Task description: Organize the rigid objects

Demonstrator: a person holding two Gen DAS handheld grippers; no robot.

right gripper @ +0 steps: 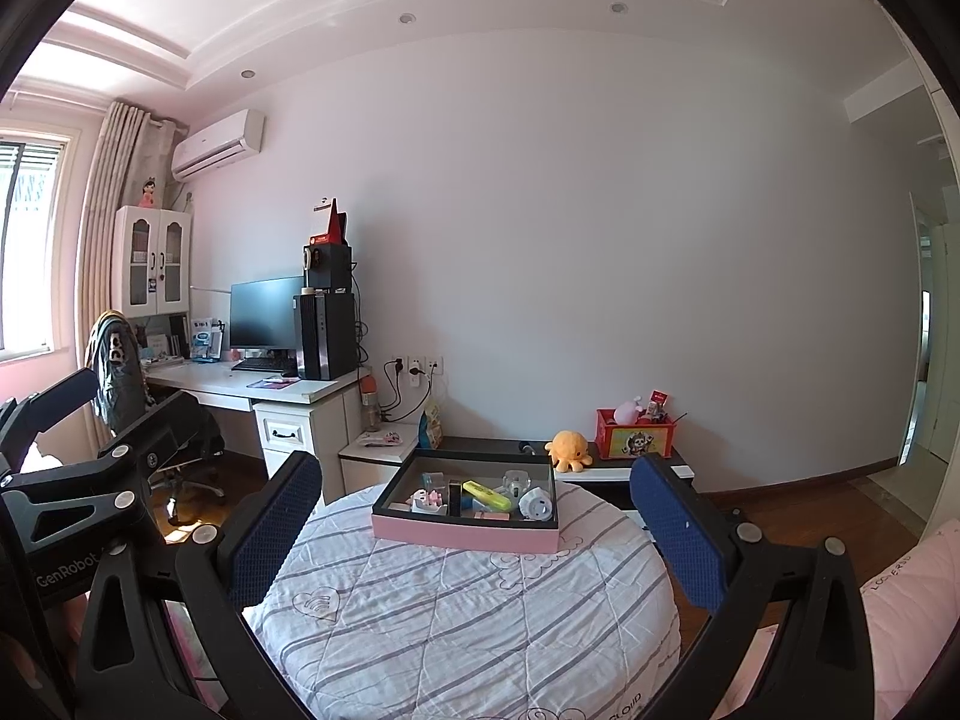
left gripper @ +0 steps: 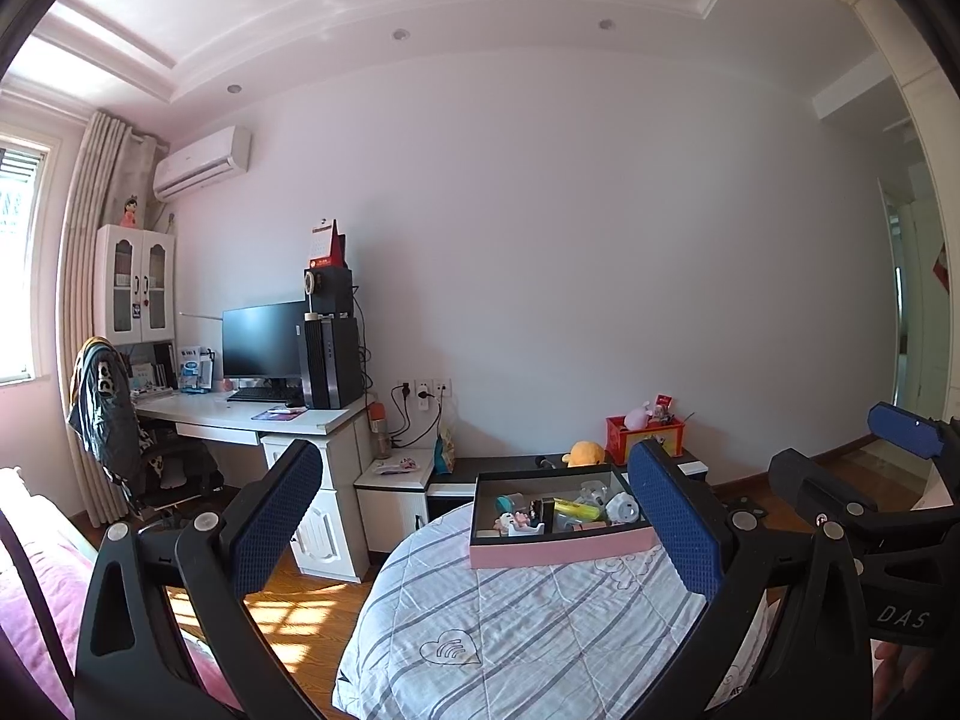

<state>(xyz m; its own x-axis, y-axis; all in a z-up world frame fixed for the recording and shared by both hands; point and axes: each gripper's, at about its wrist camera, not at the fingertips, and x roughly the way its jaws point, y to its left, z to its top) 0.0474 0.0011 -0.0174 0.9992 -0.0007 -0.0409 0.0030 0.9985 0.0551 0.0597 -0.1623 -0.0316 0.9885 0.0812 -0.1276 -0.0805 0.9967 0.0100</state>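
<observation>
Here both claws were held level, side by side above a striped quilt (right gripper: 456, 618), fingers pointing at the far wall. The left claw (left gripper: 480, 516) had its blue pads spread wide with nothing between them; the right claw (right gripper: 474, 531) was likewise agape and empty. Ahead of both, well clear of the fingertips, one pink tray (right gripper: 462, 531) sat on the quilt. Inside lay a yellow highlighter (right gripper: 486, 495), a white round gadget (right gripper: 536, 505), a small pink figure (right gripper: 427, 501) and more clutter too small to count. Beyond it sat one orange plush (right gripper: 567, 450) and one red box (right gripper: 636, 441).
</observation>
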